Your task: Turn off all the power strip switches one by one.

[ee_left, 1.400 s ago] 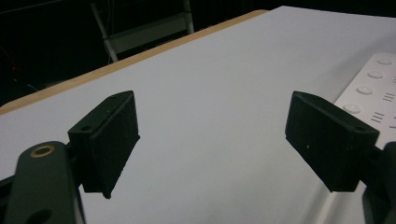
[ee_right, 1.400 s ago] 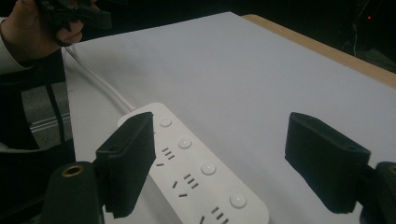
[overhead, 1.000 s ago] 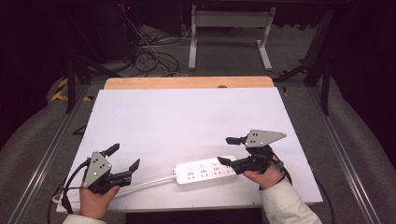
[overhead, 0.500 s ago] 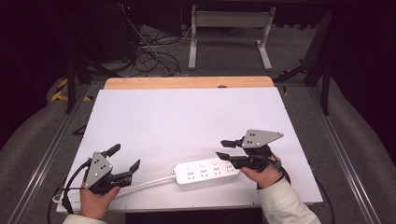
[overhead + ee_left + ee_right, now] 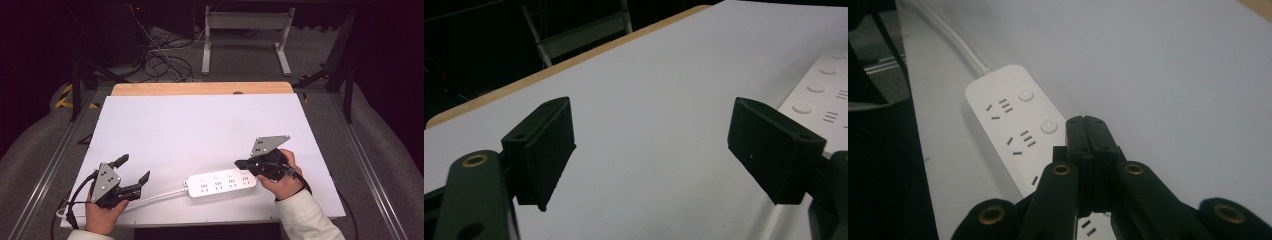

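Observation:
A white power strip [image 5: 220,182] lies near the table's front edge, and its white cord [image 5: 160,194] runs left toward my left hand. In the right gripper view the power strip [image 5: 1013,115] shows round buttons and sockets. My right gripper [image 5: 240,163] is shut with nothing between its jaws, and its tip [image 5: 1085,131] is over the strip's right end; whether it touches is unclear. My left gripper [image 5: 134,168] is wide open at the front left, just beside the cord. In the left gripper view the left gripper [image 5: 651,135] frames bare table, with the power strip [image 5: 824,95] at the right edge.
The white tabletop [image 5: 200,130] has a wooden strip [image 5: 200,88] along its far edge. Beyond it, on the dark floor, are tangled cables [image 5: 165,60] and a metal stand [image 5: 245,30]. Metal rails [image 5: 50,165] run along both sides.
My right gripper's jaws have gone from open to shut over the strip's right end. The left gripper and the strip have stayed in place.

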Tool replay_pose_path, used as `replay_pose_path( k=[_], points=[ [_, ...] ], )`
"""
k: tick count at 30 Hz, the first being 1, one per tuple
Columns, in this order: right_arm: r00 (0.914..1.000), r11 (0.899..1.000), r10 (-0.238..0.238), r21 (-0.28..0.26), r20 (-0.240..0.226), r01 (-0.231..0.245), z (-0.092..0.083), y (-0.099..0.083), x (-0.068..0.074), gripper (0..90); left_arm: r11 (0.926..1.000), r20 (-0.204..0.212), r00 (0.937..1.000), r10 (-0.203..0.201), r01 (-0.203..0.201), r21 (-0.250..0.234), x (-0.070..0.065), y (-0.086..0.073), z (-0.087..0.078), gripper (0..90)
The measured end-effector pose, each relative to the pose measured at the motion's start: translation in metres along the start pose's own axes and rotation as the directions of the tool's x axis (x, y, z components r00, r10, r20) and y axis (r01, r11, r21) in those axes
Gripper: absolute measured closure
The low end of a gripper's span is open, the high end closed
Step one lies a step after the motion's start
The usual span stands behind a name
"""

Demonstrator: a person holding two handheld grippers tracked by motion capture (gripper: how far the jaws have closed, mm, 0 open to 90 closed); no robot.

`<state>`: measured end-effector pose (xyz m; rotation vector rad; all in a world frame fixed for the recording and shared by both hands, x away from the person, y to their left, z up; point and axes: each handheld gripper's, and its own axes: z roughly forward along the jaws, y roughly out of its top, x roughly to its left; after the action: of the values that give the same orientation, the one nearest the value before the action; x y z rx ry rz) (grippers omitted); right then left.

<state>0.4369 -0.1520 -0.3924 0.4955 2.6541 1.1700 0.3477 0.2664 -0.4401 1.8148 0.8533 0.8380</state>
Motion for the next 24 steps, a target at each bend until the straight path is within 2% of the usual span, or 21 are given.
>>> replay_pose_path(
  k=[3, 6, 7, 11, 13, 14, 24],
  points=[
    [0.9996, 0.999, 0.0, 0.05, 0.027, -0.001, 0.003, 0.001, -0.001, 90.0, 1.0, -0.001, 1.0, 0.0, 0.0, 0.001, 0.0, 0.0, 0.0, 19.5],
    [0.9995, 0.997, 0.007, 0.076, 0.03, -0.009, 0.005, 0.002, -0.002, 90.0, 1.0, -0.003, 1.0, 0.002, -0.002, 0.001, 0.0, 0.0, 0.0, 19.6],
    [0.9995, 0.994, 0.011, 0.106, 0.028, -0.014, 0.008, 0.001, -0.004, 90.0, 1.0, -0.003, 1.0, 0.002, -0.002, 0.001, 0.0, 0.0, 0.0, 19.6],
    [0.9986, 0.988, 0.016, 0.155, 0.051, -0.024, 0.015, 0.0, -0.006, 90.0, 1.0, -0.003, 1.0, 0.002, -0.002, 0.001, 0.0, 0.0, 0.0, 19.6],
    [0.9988, 0.985, 0.017, 0.168, 0.046, -0.024, 0.016, 0.0, -0.007, 90.0, 1.0, -0.003, 1.0, 0.002, -0.002, 0.0, 0.0, 0.0, 0.0, 19.6],
    [0.9987, 0.981, 0.033, 0.191, 0.039, -0.04, 0.019, 0.0, -0.009, 90.0, 1.0, -0.003, 1.0, 0.002, -0.002, 0.001, 0.0, 0.0, 0.0, 19.6],
    [0.9984, 0.979, 0.044, 0.197, 0.036, -0.05, 0.028, -0.009, -0.015, 90.0, 1.0, -0.003, 1.0, 0.006, -0.006, 0.004, 0.0, 0.0, 0.0, 19.6]
  ],
)
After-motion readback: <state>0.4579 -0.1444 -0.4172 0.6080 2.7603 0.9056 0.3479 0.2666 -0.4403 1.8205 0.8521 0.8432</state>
